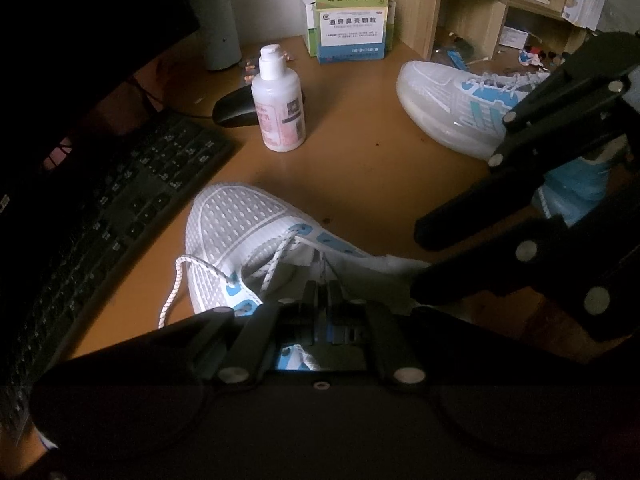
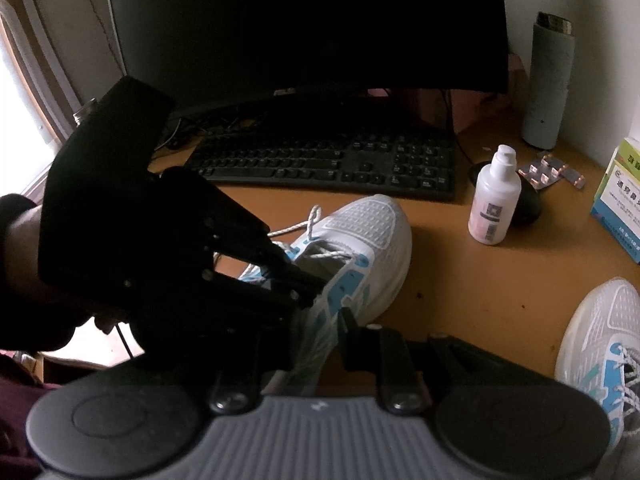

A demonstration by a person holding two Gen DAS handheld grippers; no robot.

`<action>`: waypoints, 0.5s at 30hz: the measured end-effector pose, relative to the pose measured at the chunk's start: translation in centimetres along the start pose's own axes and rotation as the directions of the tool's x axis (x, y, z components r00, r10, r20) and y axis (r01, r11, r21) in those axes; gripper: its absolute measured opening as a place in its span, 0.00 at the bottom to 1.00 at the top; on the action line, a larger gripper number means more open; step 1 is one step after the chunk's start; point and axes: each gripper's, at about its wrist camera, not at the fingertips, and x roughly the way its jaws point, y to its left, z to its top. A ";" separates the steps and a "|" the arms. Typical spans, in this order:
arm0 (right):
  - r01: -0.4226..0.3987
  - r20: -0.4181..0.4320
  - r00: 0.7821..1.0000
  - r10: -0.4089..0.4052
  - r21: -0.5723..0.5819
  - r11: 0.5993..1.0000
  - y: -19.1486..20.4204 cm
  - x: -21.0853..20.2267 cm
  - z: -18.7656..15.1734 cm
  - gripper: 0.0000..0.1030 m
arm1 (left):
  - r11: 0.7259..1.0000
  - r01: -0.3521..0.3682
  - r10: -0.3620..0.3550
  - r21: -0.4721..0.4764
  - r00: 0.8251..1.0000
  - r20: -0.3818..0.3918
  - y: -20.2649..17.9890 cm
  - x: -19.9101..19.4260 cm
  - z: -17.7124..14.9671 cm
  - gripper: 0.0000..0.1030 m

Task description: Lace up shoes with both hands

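I have the left hand-held gripper [image 2: 308, 286] pinched together at the tongue of the near shoe [image 1: 240, 224], toe pointing away across the table [image 1: 360, 160], while the right hand-held gripper [image 1: 416, 264] sits slightly apart just beside it.

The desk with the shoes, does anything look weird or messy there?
Yes. Two sneakers sit on the desk beside the keyboard. The near sneaker is barely laced, its lace trailing loose over the side; the far sneaker is fully laced. Blister packs lie scattered by the bottle.
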 end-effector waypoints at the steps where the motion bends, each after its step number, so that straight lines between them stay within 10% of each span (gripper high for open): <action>1: 0.001 0.000 1.000 -0.001 0.000 1.000 0.0 0.0 0.0 0.20 | 1.000 0.000 0.000 0.002 1.000 -0.002 0.0 0.0 0.0 0.01; 15: 0.003 0.002 1.000 -0.003 0.003 1.000 0.0 0.0 0.2 0.20 | 1.000 0.000 0.000 0.004 1.000 -0.008 0.0 0.2 0.1 0.01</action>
